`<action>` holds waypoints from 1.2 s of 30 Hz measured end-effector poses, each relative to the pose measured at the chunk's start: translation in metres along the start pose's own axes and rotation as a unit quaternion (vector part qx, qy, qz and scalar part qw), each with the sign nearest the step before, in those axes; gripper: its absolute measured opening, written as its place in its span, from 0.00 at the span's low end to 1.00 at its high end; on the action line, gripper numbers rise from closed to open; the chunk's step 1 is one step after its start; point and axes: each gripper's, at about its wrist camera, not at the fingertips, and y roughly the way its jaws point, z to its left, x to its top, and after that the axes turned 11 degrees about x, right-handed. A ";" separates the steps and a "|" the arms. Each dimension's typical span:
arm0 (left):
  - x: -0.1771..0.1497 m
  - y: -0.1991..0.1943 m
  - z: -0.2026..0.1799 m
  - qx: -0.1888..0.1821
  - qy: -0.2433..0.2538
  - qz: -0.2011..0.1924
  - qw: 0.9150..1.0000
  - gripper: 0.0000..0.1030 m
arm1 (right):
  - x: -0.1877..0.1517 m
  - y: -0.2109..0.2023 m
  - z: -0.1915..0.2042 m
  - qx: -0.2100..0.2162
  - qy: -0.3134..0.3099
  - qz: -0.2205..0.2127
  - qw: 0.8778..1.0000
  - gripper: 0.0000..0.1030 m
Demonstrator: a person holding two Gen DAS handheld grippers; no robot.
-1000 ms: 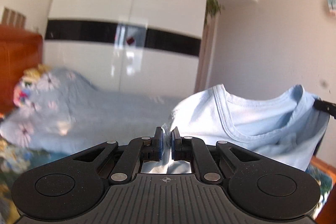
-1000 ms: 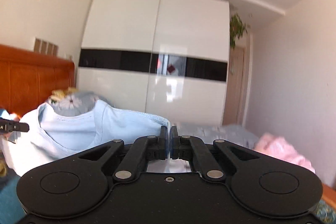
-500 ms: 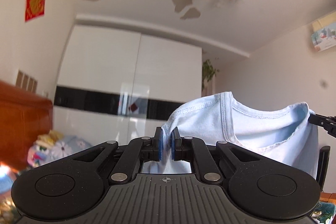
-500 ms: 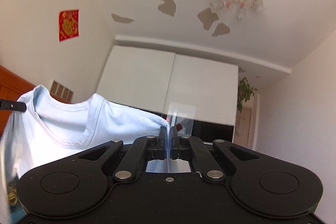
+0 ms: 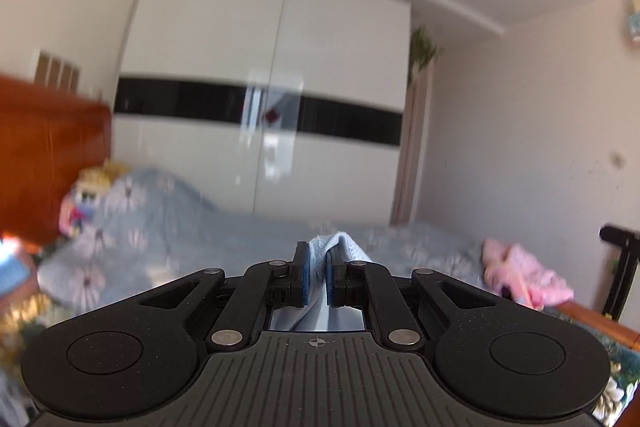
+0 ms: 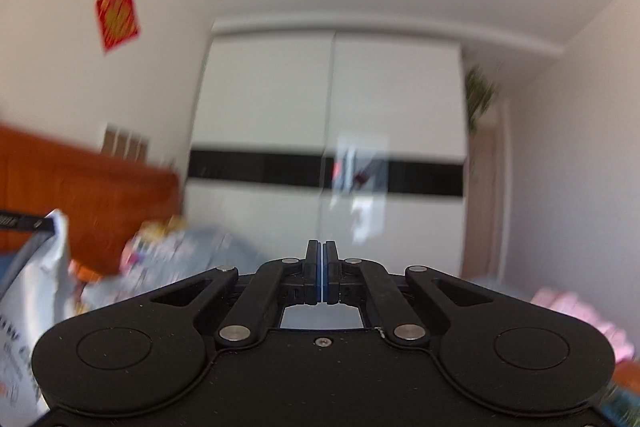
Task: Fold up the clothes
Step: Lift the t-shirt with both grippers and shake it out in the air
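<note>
- Pinching a fold of light blue cloth, the left gripper [image 5: 318,259] is sitting in the lower middle of its own view, jaws drawn in narrow with only the fabric between the blue pads [image 5: 306,277].
- The light blue garment [image 5: 340,247] is bunching just above the fingertips there and trailing down between the fingers toward the bottom of the frame.
- In the right wrist view, the right gripper [image 6: 322,267] is pressing its jaws fully together; only a thin pale line is showing between the pads, and I cannot tell whether any cloth is caught there.
- At the left edge of that same view, pale fabric [image 6: 36,299] is hanging down from a dark gripper tip [image 6: 24,223], well apart from the right gripper's fingers.
- Behind both grippers, a bed with a grey-blue floral cover [image 5: 168,223] is stretching across the middle of the frame, blurred.
- A pink garment [image 5: 524,275] is lying on the bed at the right of the left wrist view.
- A white wardrobe with a black band [image 6: 328,131] is filling the far wall, and an orange-brown headboard [image 6: 88,187] is standing at the left.
</note>
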 end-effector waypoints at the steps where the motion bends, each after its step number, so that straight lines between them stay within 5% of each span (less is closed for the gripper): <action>1: -0.012 0.010 0.003 0.006 -0.002 0.015 1.000 0.06 | -0.019 0.011 0.004 0.018 0.005 0.028 0.999 0.03; 9: -0.029 0.027 0.045 0.030 -0.021 0.041 0.998 0.06 | -0.164 0.081 0.069 0.177 0.046 0.207 0.961 0.05; 13: -0.017 0.014 0.053 0.037 -0.016 0.036 0.999 0.06 | -0.215 0.104 0.111 0.242 0.059 0.257 0.934 0.25; 15: -0.016 0.010 0.054 0.037 -0.013 0.036 0.999 0.06 | -0.233 0.108 0.130 0.261 0.048 0.266 0.927 0.27; 18: -0.015 0.005 0.055 0.035 -0.011 0.036 0.999 0.06 | -0.246 0.116 0.148 0.270 0.038 0.265 0.925 0.52; 24: -0.014 -0.001 0.057 0.036 -0.022 0.034 0.999 0.06 | -0.240 0.126 0.167 0.272 0.026 0.258 0.927 0.52; 30: -0.004 -0.022 0.059 0.037 -0.026 0.021 0.999 0.06 | -0.229 0.129 0.180 0.260 -0.001 0.252 0.932 0.47; 33: -0.001 -0.033 0.061 0.041 -0.028 0.018 0.999 0.06 | -0.224 0.128 0.184 0.248 -0.010 0.257 0.934 0.21; 34: -0.001 -0.037 0.062 0.042 -0.029 0.017 0.999 0.06 | -0.221 0.128 0.183 0.240 -0.007 0.256 0.936 0.04; 36: 0.002 -0.044 0.064 0.045 -0.031 0.013 0.998 0.06 | -0.213 0.125 0.178 0.221 0.006 0.249 0.943 0.01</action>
